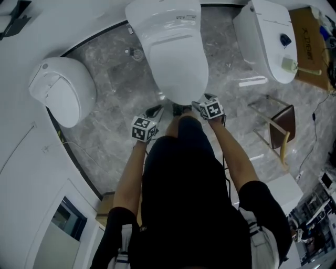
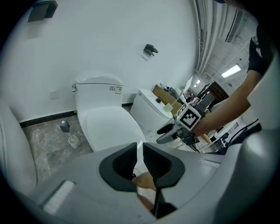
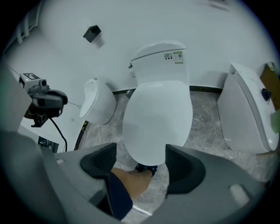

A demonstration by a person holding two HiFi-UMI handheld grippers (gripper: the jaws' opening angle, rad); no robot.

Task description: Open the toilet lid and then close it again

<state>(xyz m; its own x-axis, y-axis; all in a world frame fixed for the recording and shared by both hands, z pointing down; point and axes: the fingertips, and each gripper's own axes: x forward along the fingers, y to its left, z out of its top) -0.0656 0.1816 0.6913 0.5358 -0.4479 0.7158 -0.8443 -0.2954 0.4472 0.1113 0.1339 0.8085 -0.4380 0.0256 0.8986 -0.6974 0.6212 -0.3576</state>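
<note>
A white toilet stands at the top middle, its lid lying flat and closed over the bowl, with the cistern behind it. Both grippers hang just off the bowl's front edge, above the person's knee, and touch nothing. My left gripper is shut with nothing in it; in its own view the dark jaws almost meet, and the lid lies beyond them. My right gripper is open; its jaws stand wide apart, framing the lid's front. The left gripper view also catches the right gripper.
A second white toilet stands at the left and a third at the right, on grey marble floor. A wooden chair and a cardboard box are at the right. A black camera on a stand is at the left wall.
</note>
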